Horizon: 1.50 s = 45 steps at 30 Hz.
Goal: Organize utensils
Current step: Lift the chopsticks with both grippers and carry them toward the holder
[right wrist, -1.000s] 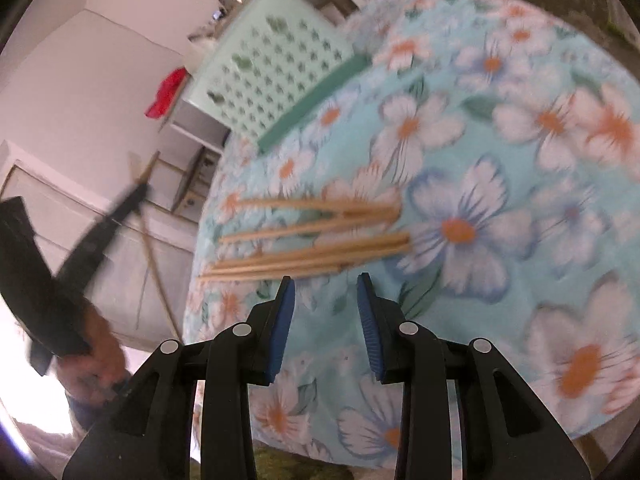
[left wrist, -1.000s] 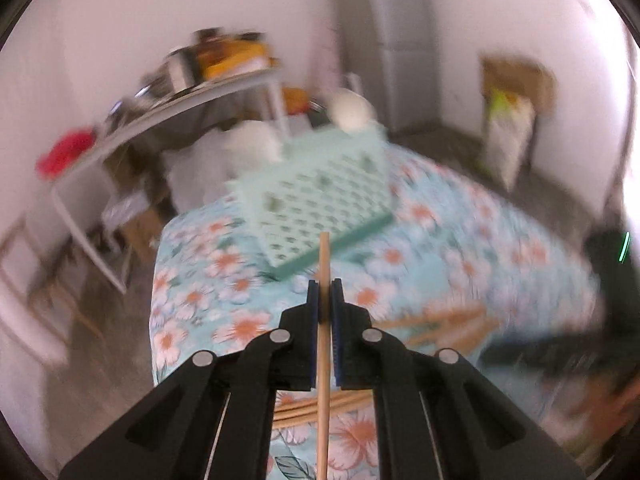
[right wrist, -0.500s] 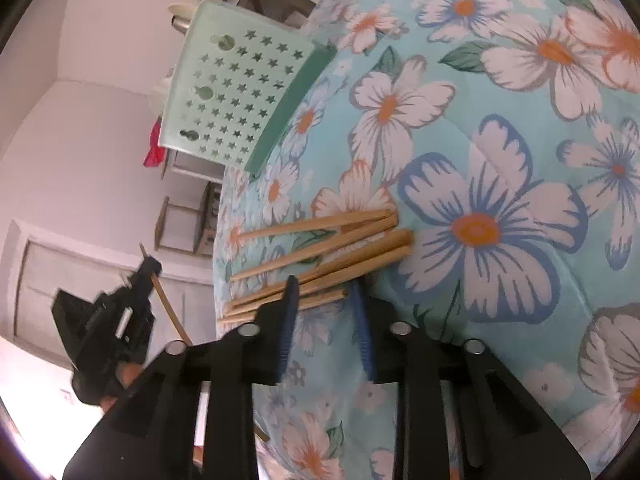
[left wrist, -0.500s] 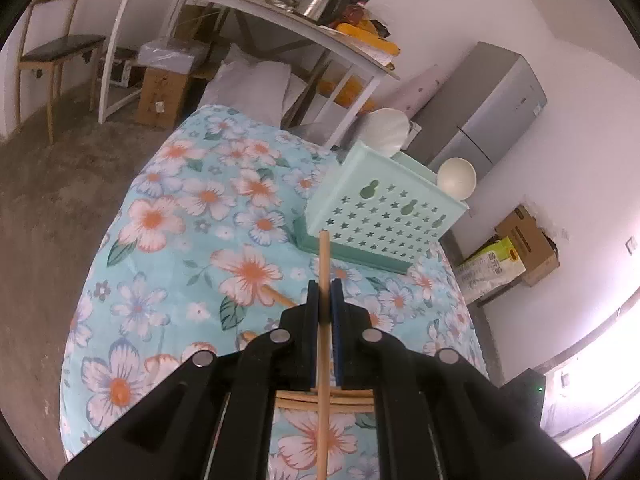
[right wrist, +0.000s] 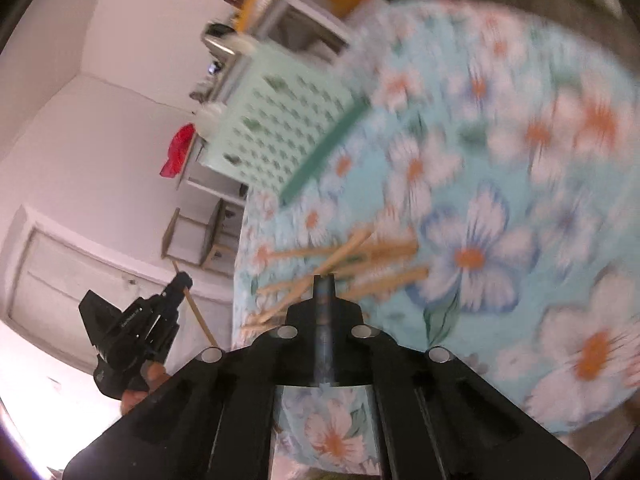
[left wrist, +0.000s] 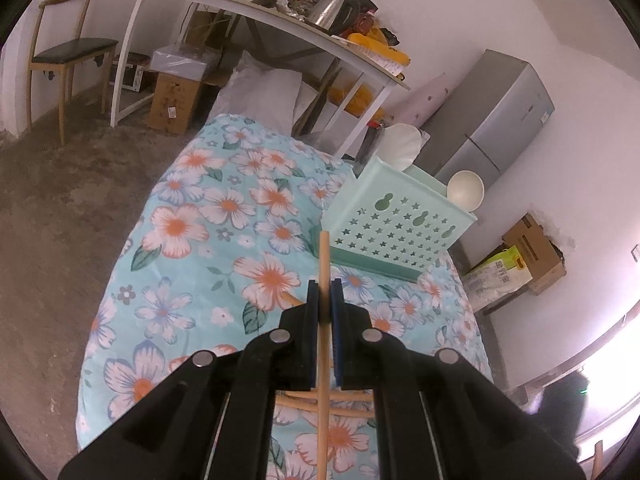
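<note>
My left gripper is shut on a wooden chopstick that points up toward the mint-green perforated basket on the floral table. The basket holds a white scalloped dish and a white bowl. More chopsticks lie on the cloth below the left gripper. In the blurred right wrist view my right gripper is shut on a chopstick lifted out of the pile. The left gripper shows there at the left with its chopstick.
The table wears a floral cloth. Beyond it stand a white desk with clutter, a chair, cardboard boxes and a grey fridge. The table's edge drops off at left.
My right gripper moved onto the chopstick pile, shut on one stick and tilted it up. My left gripper swung round and rose with its chopstick, now steady facing the basket.
</note>
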Motion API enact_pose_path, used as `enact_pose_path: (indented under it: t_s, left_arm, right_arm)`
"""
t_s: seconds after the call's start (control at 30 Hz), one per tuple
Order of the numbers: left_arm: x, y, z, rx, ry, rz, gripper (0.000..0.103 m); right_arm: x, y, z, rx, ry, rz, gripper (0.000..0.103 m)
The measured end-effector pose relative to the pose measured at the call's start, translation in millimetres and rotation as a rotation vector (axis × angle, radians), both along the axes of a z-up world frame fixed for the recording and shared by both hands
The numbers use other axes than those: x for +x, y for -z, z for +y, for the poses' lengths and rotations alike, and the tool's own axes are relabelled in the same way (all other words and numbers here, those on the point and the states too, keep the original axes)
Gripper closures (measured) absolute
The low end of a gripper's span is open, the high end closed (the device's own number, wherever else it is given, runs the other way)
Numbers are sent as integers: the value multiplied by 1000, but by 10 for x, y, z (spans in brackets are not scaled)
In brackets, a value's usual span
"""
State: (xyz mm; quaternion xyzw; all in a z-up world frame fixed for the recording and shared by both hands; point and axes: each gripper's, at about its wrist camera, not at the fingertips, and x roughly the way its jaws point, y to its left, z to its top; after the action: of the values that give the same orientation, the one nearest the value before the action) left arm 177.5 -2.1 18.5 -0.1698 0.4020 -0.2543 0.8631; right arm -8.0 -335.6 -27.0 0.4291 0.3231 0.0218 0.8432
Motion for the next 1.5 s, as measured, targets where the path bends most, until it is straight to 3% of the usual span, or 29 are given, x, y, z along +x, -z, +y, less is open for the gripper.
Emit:
enact_pose_path:
  t_s: [0.1, 0.2, 0.37, 0.53, 0.63, 0.77, 0.93, 1.27, 1.37, 1.5]
  left_arm:
    - [-4, -4, 0, -2, -1, -2, 98]
    - [-2, -10, 5, -3, -1, 3, 98]
    - [-7, -13, -4, 1, 0, 1, 98]
    - [-6, -16, 10, 5, 2, 3, 98]
    - [-13, -2, 24, 7, 2, 9, 98]
    - [-43, 12, 31, 9, 4, 10, 98]
    - [-43, 10, 25, 9, 5, 10, 98]
    - [-68, -6, 33, 13, 12, 10, 98]
    - [-70, -37, 37, 16, 16, 1, 98]
    - [-20, -231, -23, 22, 54, -48, 98]
  right_arm:
    - [-16, -170, -55, -59, 16, -49, 103]
    - [32, -161, -70, -60, 10, -41, 103]
    - [57, 164, -239, 70, 18, 75, 100]
    - [66, 513, -518, 250, 58, 149, 76]
    - [166, 676, -578, 334, 63, 162, 75]
    - [268, 821, -594, 371, 83, 176, 79]
    - [359, 855, -604, 369, 109, 168, 93]
    - [382, 818, -695, 397, 134, 129, 95]
    - [344, 695, -732, 356, 138, 94, 96]
    - [310, 265, -728, 217, 138, 6, 98]
